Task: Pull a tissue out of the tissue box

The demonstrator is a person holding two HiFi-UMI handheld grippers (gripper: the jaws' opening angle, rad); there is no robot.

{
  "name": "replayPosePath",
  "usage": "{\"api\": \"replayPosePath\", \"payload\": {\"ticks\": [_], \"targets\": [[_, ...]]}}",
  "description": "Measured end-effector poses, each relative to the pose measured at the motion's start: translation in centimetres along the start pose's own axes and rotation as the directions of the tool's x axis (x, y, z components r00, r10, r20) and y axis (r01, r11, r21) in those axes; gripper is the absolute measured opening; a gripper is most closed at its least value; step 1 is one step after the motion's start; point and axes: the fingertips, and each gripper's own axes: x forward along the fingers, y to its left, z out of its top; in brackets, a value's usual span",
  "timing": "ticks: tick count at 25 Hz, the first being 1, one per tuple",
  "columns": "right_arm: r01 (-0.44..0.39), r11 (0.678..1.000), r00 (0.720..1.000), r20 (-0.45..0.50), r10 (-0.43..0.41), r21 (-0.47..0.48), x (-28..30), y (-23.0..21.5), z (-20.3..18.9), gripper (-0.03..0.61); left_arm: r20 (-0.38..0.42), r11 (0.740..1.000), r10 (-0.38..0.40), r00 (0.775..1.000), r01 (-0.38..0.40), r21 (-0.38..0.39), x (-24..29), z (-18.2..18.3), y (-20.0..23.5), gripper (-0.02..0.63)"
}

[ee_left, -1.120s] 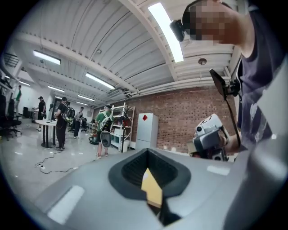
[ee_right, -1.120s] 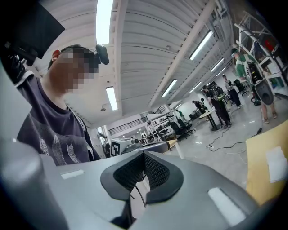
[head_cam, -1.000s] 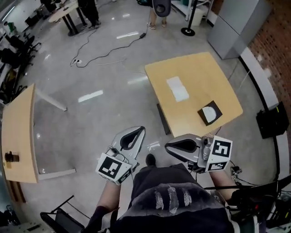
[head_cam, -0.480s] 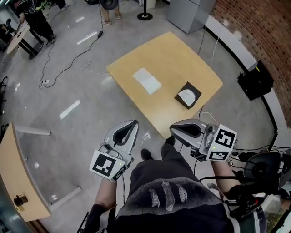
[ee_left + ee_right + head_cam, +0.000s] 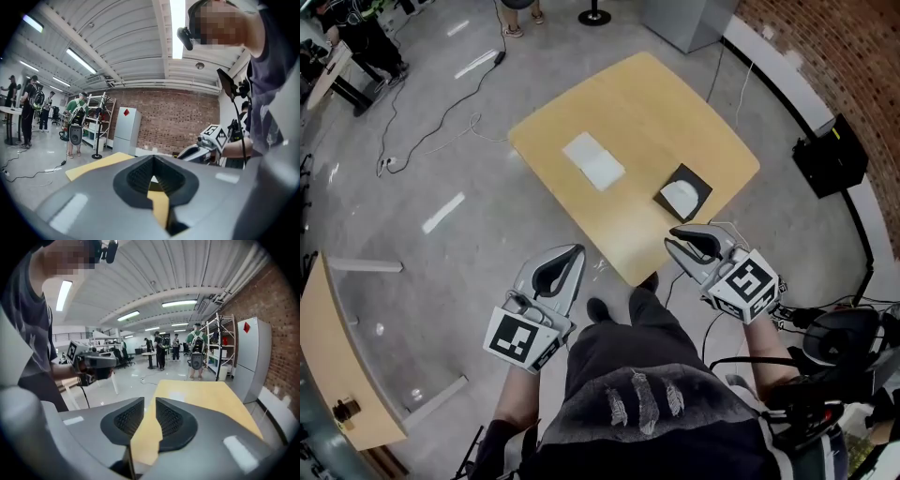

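Note:
The black tissue box (image 5: 682,195) stands near the front right edge of the wooden table (image 5: 628,103), with a white tissue showing in its top opening. My right gripper (image 5: 677,240) hangs over the table's near edge, just short of the box, pointing towards it. Its jaws are opening a narrow slit, and nothing is between them (image 5: 150,401). My left gripper (image 5: 572,253) is off the table to the left, over the floor. Its jaws are shut and empty (image 5: 153,157). The box does not show in either gripper view.
A flat white sheet (image 5: 593,160) lies on the table's left half. A black case (image 5: 830,155) sits on the floor by the brick wall at right. Cables (image 5: 441,122) trail over the floor at left. Another wooden tabletop (image 5: 337,356) is at far left.
I have come closer to the table, which now lies right ahead. The right gripper has swung forward and tipped down towards the box, and its jaws have parted slightly. The left gripper has shifted a little.

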Motion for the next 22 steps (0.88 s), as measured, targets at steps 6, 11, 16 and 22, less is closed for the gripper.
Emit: {"api": "replayPosePath", "payload": {"ticks": [6,11,16,22], "targets": [[0.136,0.970,0.966,-0.190,-0.175,-0.200,1.6,-3.7,-4.4,0.192,-0.029,1.000,0.009,1.000,-0.009,-0.003,0.3,-0.2,0.4,0.002],[0.163,0.944,0.926,-0.287,-0.247,-0.288,3.3,-6.9,-8.2,0.196,-0.049,1.000,-0.007,0.999,0.007,-0.005,2.1,-0.4,-0.1,0.002],[0.160,0.930,0.878,-0.382,-0.287,-0.331,5.1,-9.0,-11.9,0.195,-0.068,1.000,-0.012,0.998,0.012,0.003,2.9,-0.5,-0.1,0.002],[0.147,0.907,0.826,-0.455,-0.332,-0.394,6.9,-10.9,-15.4,0.184,-0.097,1.000,-0.005,0.995,0.005,-0.002,3.9,-1.2,-0.1,0.002]]}}
